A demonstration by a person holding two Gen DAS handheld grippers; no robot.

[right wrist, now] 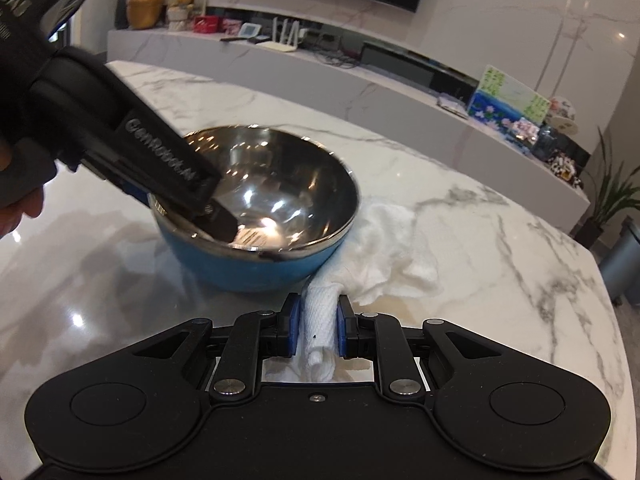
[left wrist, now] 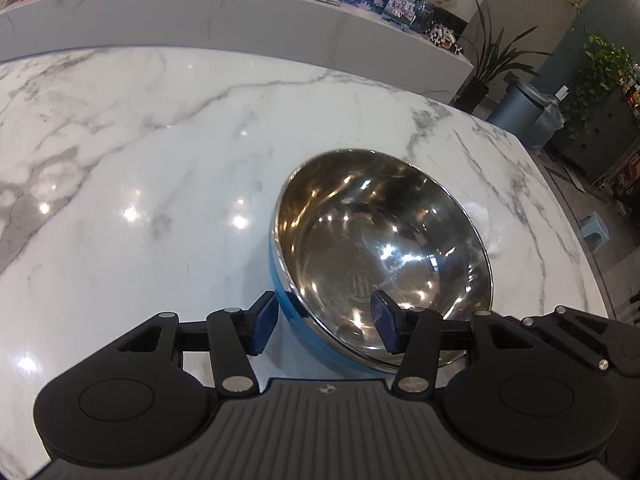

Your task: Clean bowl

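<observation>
Two grippers work: the left gripper (left wrist: pixel 325 322) straddles the steel bowl (left wrist: pixel 380 256) rim, unclosed, while the right gripper (right wrist: pixel 317 330) pinches the white cloth (right wrist: pixel 320 320) just beside it.

Bright overhead light, glare spots on marble table (left wrist: pixel 160 184), fisheye-warped edges, slight blur

The bowl (right wrist: pixel 256 216) is blue outside and shiny silver inside; the cloth (right wrist: pixel 384 240) is white; the counter (left wrist: pixel 140 152) is white marble with grey veins.
</observation>
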